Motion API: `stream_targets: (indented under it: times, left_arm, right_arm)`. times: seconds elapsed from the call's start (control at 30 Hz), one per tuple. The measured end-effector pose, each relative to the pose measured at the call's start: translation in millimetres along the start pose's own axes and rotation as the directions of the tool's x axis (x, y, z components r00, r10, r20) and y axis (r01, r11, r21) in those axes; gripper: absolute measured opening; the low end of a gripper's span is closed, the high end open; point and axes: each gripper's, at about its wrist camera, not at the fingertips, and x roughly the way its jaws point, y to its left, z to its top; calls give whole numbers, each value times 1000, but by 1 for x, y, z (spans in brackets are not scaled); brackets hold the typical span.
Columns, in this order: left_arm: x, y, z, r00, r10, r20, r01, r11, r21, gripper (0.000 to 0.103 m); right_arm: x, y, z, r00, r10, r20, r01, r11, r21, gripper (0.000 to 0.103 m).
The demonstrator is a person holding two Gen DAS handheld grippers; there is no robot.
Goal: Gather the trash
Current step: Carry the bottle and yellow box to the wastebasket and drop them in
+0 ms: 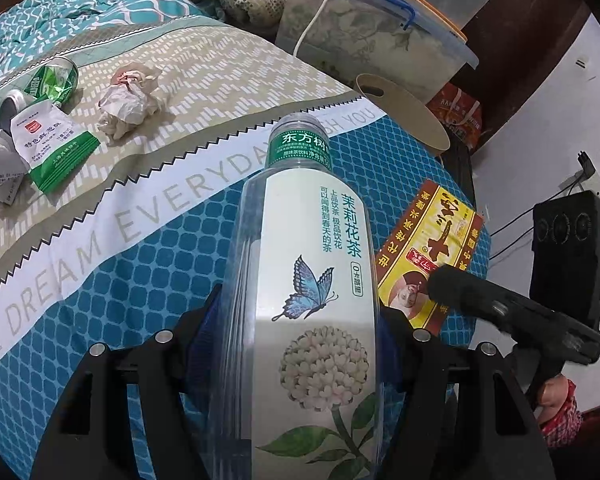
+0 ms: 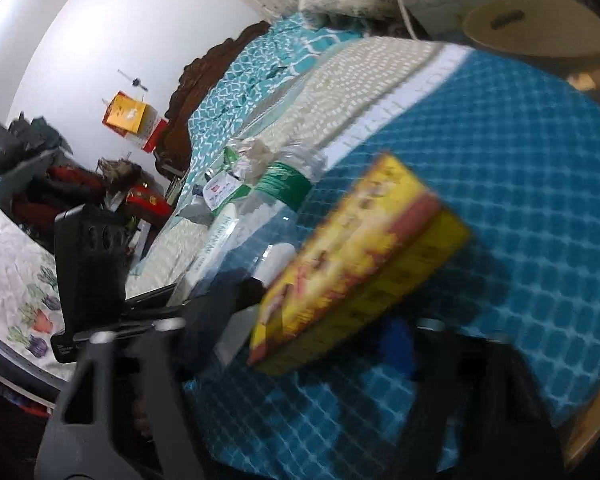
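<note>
A clear plastic tea bottle (image 1: 312,280) with a butterfly and flower label sits between the fingers of my left gripper (image 1: 300,320), which is shut on it; the bottle's open neck points away over the bed. To its right lies a yellow and red carton (image 1: 432,248), with my right gripper (image 1: 480,300) at its near corner. The blurred right wrist view shows the carton (image 2: 360,264) tilted between the jaws of my right gripper (image 2: 312,320), which is shut on its near end. The bottle (image 2: 260,216) lies just to the left.
More litter lies on the bed at the far left: a crushed green can (image 1: 54,82), crumpled paper (image 1: 128,100) and a green and white wrapper (image 1: 56,148). Clear storage bins (image 1: 380,32) and a round wooden stool (image 1: 404,112) stand past the bed's far edge.
</note>
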Motion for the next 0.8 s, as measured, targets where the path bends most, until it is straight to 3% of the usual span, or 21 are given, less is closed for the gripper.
stream_targets:
  times: [0.1, 0.3, 0.43, 0.6, 0.8]
  left_arm:
    - [3, -5, 4, 1000, -12, -18, 12, 1000, 5, 62]
    - [18, -32, 31, 997, -55, -55, 58, 996, 64, 62]
    - [38, -68, 73, 995, -79, -56, 86, 987, 135, 62]
    - [78, -112, 131, 988, -128, -91, 143, 973, 180, 62]
    - [152, -168, 201, 986, -77, -147, 112, 963, 247, 62]
  right_arm:
    - [-4, -17, 2, 999, 47, 7, -47, 997, 64, 36]
    - [-31, -37, 28, 994, -2, 112, -4, 999, 52, 29]
    - [-57, -67, 57, 978, -77, 195, 64, 995, 72, 28]
    - [-87, -115, 107, 960, -102, 262, 63, 986, 154, 27]
    - [-100, -160, 174, 934, -177, 310, 104, 966, 237, 28]
